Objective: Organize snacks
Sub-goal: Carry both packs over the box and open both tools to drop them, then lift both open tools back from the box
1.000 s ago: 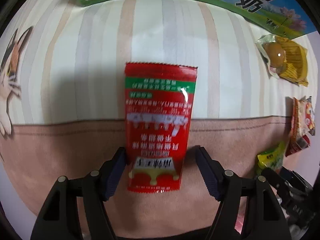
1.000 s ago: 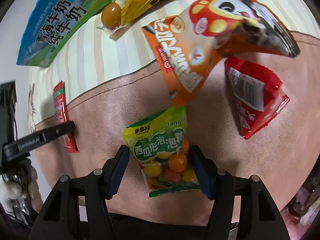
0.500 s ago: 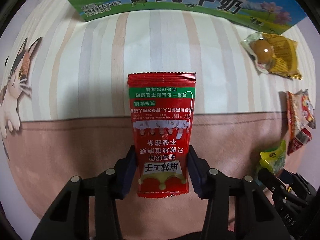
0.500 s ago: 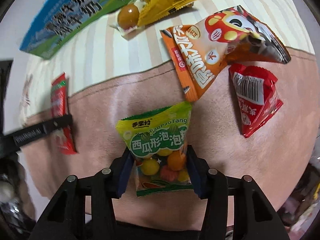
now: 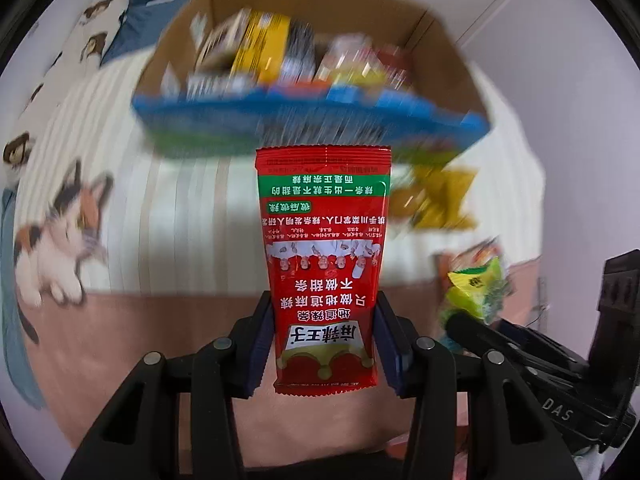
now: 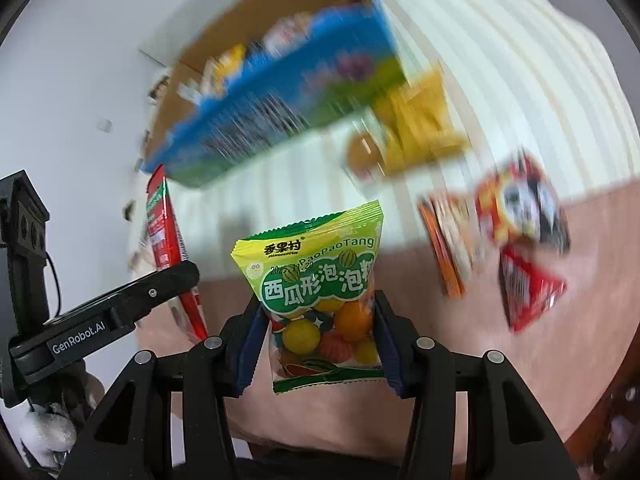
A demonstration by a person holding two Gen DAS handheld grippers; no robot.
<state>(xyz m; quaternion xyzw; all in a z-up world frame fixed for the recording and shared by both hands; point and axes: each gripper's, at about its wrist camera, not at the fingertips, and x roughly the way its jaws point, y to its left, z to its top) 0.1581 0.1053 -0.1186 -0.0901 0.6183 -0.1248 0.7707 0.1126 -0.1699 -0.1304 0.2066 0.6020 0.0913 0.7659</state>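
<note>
My left gripper (image 5: 325, 336) is shut on a long red snack packet (image 5: 323, 256) and holds it up off the bed. My right gripper (image 6: 316, 332) is shut on a green bag of round candies (image 6: 316, 280), also lifted. The red packet (image 6: 168, 248) shows at the left of the right wrist view, the green bag (image 5: 476, 292) at the right of the left wrist view. A cardboard box (image 5: 440, 52) with a blue front, holding several snacks, stands ahead, blurred.
A yellow packet with a brown egg (image 6: 404, 136), an orange chip bag (image 6: 500, 216) and a red packet (image 6: 528, 292) lie on the striped and pink bedding (image 6: 520, 92) to the right. A cat print (image 5: 60, 236) is at the left.
Both grippers have lifted their packets off the bedding and tilted up, so the cardboard box has come into view. Both were open around the packets a second ago and have closed.
</note>
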